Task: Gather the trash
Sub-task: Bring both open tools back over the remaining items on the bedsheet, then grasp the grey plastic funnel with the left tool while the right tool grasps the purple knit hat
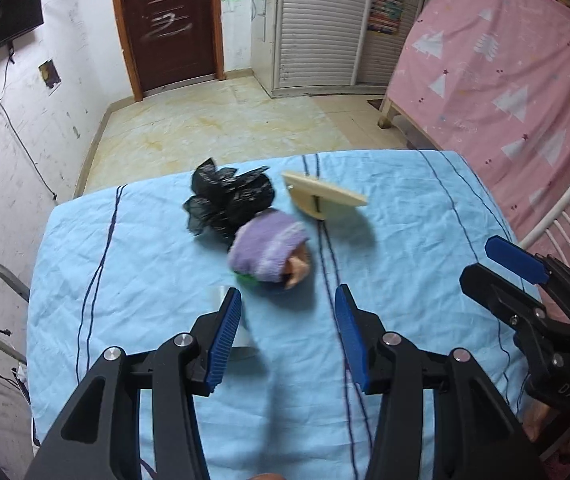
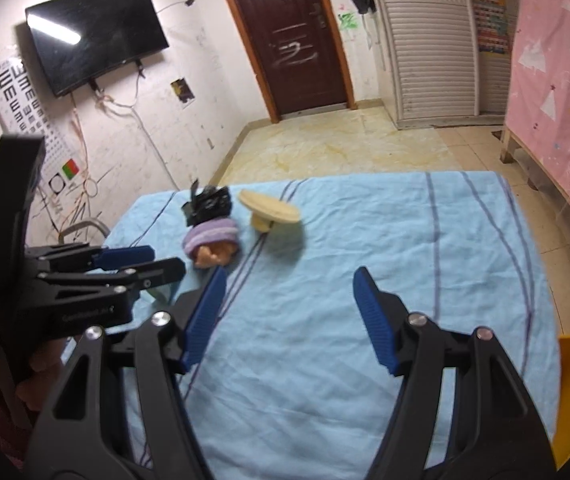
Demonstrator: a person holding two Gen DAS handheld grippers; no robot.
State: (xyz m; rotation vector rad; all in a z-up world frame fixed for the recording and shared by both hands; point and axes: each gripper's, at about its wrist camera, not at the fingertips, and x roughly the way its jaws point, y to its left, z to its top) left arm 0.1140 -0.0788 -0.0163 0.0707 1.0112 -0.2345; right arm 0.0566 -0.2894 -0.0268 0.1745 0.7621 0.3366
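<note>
On blue cloth [image 1: 133, 280], crumpled black bag [image 1: 225, 200]

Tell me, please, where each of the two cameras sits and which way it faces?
Left wrist: on the left claw, looking down along its open fingers at the blue-sheeted table with the black bag, purple bundle and wooden piece; the right claw shows at the right edge.
Right wrist: on the right claw, facing the same table from further right; the left claw and the hand holding it show at left.
Shared: table, its three items, the brown door beyond.
</note>
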